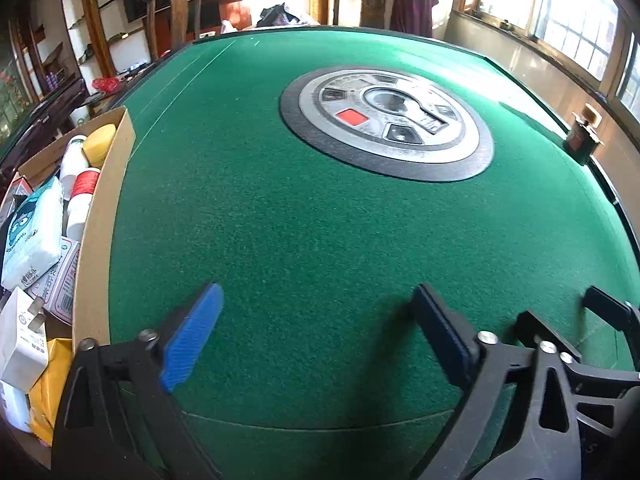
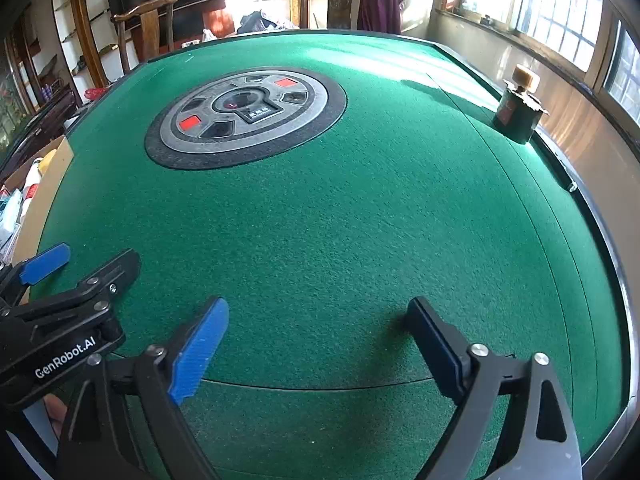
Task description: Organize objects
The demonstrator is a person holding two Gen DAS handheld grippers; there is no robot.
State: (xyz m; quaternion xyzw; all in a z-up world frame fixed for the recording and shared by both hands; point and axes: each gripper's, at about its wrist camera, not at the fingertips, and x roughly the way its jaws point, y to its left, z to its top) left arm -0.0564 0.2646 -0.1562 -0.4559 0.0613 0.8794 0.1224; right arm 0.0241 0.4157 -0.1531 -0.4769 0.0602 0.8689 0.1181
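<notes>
A cardboard box (image 1: 116, 168) stands at the left edge of the green felt table (image 1: 304, 220). It holds a tissue pack (image 1: 34, 232), white bottles, a red-capped bottle (image 1: 85, 182), a yellow sponge (image 1: 100, 142) and small cartons. A dark green bottle with a cork stopper (image 2: 516, 114) stands at the table's far right edge; it also shows in the left wrist view (image 1: 582, 136). My left gripper (image 1: 316, 300) is open and empty over the felt beside the box. My right gripper (image 2: 318, 312) is open and empty, just right of the left one (image 2: 86, 258).
A round grey control panel with red buttons (image 2: 244, 114) sits in the table's middle. Wooden chairs (image 1: 176, 16) stand beyond the far edge, one with a purple cloth (image 2: 380, 2). Shelves line the left wall, windows the right.
</notes>
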